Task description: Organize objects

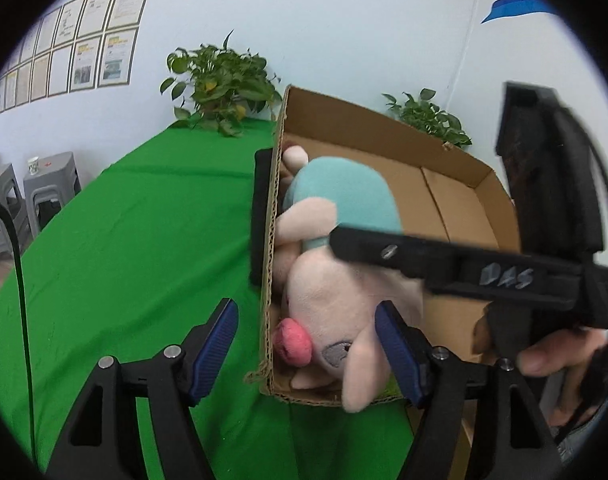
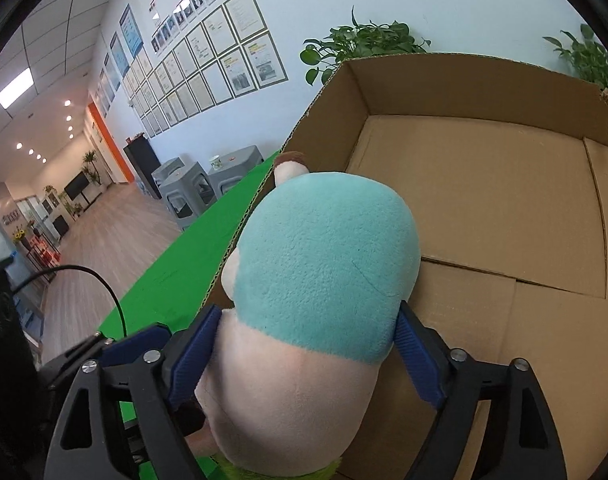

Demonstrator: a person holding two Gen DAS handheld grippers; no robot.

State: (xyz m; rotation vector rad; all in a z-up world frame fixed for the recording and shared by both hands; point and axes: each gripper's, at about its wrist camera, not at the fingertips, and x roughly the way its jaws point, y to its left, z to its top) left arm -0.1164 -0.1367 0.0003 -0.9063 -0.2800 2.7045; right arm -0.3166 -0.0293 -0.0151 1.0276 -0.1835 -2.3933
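A plush pig [image 1: 336,296] with a teal body [image 2: 324,264] lies in the near left corner of an open cardboard box [image 2: 484,200], against its left wall [image 1: 270,240]. My right gripper [image 2: 304,356] reaches over the toy from behind with a blue pad on each side of it. Its jaws stand wide and do not squeeze the plush. One of its black fingers [image 1: 404,252] crosses above the pig's head. My left gripper [image 1: 308,348] is open, straddling the box's left wall and the pig's face, with its left pad out over the green cloth.
The box stands on a table under a green cloth [image 1: 136,248]. Potted plants [image 1: 220,84] stand behind the box by the wall. Grey stools [image 1: 48,192] are beside the table on the left. A person's hand [image 1: 552,352] holds the right gripper.
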